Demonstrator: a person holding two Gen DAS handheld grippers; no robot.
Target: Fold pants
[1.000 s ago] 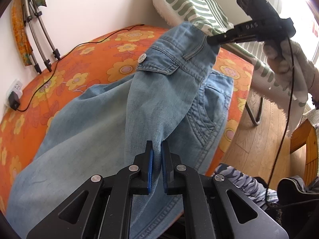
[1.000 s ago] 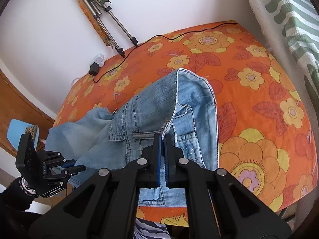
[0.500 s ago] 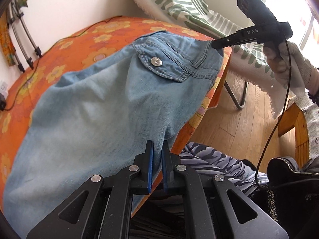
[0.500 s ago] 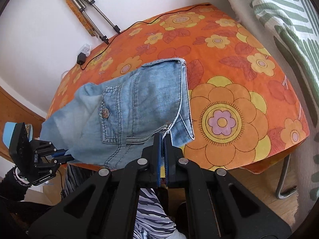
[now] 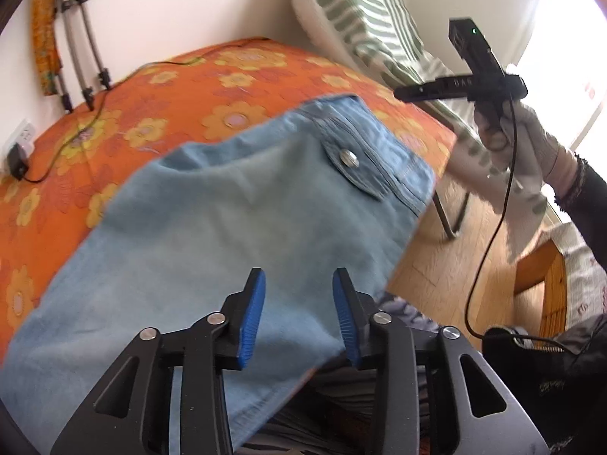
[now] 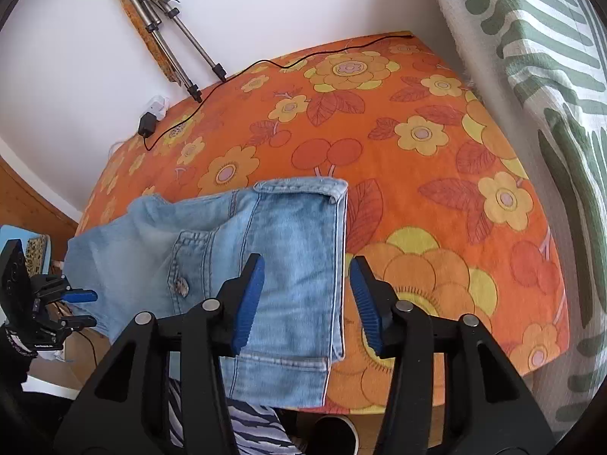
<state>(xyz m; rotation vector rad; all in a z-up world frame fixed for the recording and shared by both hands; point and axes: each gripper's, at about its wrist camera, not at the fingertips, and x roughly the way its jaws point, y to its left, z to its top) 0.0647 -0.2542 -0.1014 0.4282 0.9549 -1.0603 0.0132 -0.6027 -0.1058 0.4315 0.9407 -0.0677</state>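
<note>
Both tongs, left (image 5: 299, 314) and right (image 6: 306, 303), gaping above the pants (image 6: 265, 265); I reckon regrasping for fold 2.

This is a room in a home. A table (image 6: 436, 174) has an orange flower cloth, a folding chair (image 5: 364, 26) has a striped cover, the floor (image 5: 447, 265) is wood, and a charger (image 6: 146, 125) is plugged into the wall.
</note>
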